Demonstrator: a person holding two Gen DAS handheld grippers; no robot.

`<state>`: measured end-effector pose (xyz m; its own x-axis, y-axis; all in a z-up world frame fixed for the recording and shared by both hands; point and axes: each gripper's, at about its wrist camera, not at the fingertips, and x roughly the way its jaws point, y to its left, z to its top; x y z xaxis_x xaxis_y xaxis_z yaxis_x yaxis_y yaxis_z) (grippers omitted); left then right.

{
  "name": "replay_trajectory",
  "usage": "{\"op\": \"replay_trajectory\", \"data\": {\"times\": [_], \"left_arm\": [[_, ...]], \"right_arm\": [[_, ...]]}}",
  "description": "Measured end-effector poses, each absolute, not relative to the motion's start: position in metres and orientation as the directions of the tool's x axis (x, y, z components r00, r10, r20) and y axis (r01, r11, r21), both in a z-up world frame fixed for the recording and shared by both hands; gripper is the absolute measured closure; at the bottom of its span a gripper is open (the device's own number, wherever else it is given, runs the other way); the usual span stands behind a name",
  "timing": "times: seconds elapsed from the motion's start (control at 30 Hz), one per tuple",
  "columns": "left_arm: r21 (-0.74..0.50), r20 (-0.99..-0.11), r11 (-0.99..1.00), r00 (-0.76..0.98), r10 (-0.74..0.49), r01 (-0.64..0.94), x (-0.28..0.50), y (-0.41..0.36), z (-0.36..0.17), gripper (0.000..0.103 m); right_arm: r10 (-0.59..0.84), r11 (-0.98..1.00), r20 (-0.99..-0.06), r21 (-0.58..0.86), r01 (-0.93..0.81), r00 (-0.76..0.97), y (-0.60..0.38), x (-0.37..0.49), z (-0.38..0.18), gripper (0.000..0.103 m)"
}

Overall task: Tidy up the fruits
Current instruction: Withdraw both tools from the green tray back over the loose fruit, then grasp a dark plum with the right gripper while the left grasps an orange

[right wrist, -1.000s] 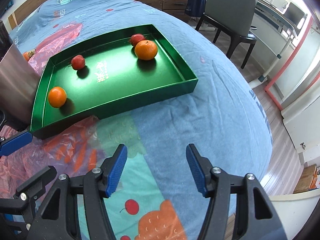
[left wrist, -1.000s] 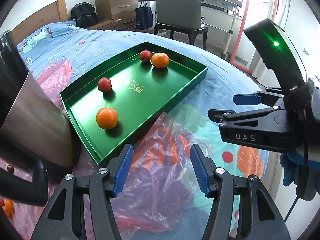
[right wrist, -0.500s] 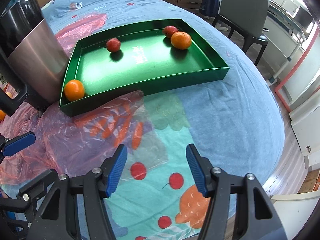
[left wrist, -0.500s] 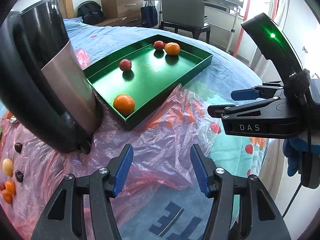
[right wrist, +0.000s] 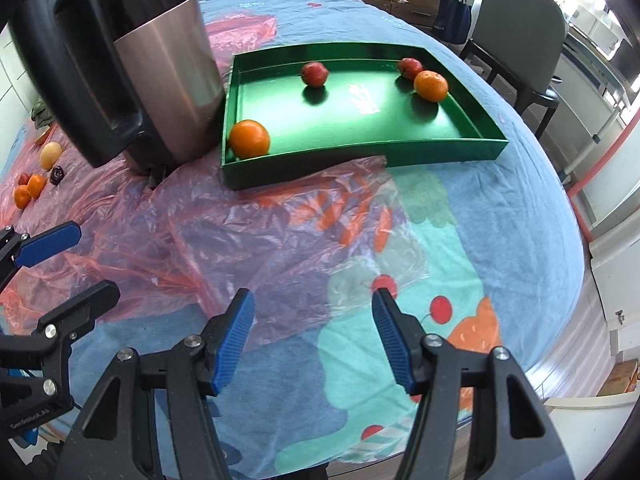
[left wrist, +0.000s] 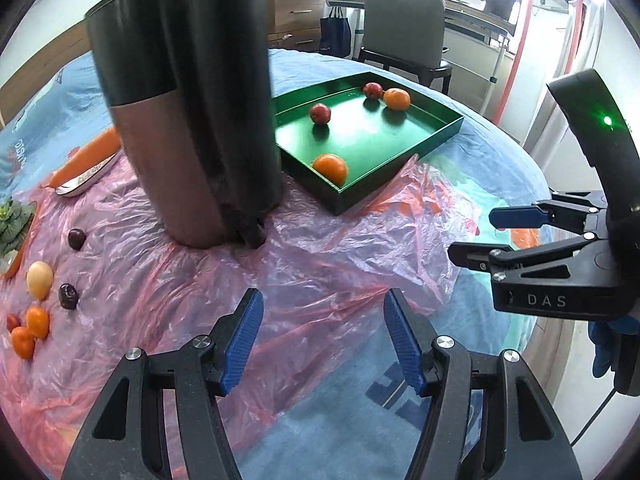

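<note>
A green tray (left wrist: pixel 380 184) (right wrist: pixel 360 156) lies on the bed. It holds two oranges (left wrist: pixel 330 168) (left wrist: pixel 397 99) and two red fruits (left wrist: pixel 320 113) (left wrist: pixel 373 90). More loose fruit lies on pink plastic at the far left: a yellow fruit (left wrist: pixel 39 279), two dark plums (left wrist: pixel 68 296) and small oranges (left wrist: pixel 37 322) (right wrist: pixel 36 184). My left gripper (left wrist: pixel 322 332) hovers over the plastic, its jaws opening with nothing between them. My right gripper (right wrist: pixel 312 328) hangs open and empty over the bedspread, to the right of the left one (left wrist: pixel 500 232).
A tall steel and black kettle (left wrist: pixel 192 120) (right wrist: pixel 132 60) stands between the tray and the loose fruit. A carrot (left wrist: pixel 88 156) and leafy greens (left wrist: pixel 14 220) lie at the left. The bed edge drops off on the right (right wrist: pixel 560 280). A chair (left wrist: pixel 400 20) stands behind.
Both grippers have moved left and back from the tray. The kettle and the loose fruit on the plastic have come into view. The left jaws stand slightly wider.
</note>
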<state>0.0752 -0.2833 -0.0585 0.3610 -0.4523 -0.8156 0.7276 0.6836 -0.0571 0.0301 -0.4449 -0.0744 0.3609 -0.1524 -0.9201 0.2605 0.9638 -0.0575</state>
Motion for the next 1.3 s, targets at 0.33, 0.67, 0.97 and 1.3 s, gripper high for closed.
{"op": "replay_trajectory", "data": {"times": [0.33,0.67,0.97,1.3], "left_arm": [[-0.041,-0.847,0.815,0.414,-0.335,0.577,0.114,-0.197,-0.067,0.042],[-0.013,-0.862,0.904,0.453,-0.226,0.428,0.143,-0.107,-0.084,0.041],[-0.003,-0.876,0.968,0.467,-0.124,0.251,0.178,-0.036,-0.097,0.04],[-0.013,-0.869,0.995,0.492,-0.058,0.094,0.214,0.029,-0.103,0.04]], "right_arm": [[-0.041,0.994,-0.939,-0.005,0.106,0.34,-0.358,0.044,-0.089,0.013],[0.055,0.998,-0.939,0.046,-0.034,0.338,-0.286,0.077,-0.098,0.013],[0.126,0.987,-0.919,0.079,-0.138,0.373,-0.238,0.117,-0.093,0.013],[0.205,0.969,-0.881,0.121,-0.217,0.426,-0.191,0.171,-0.094,0.013]]}}
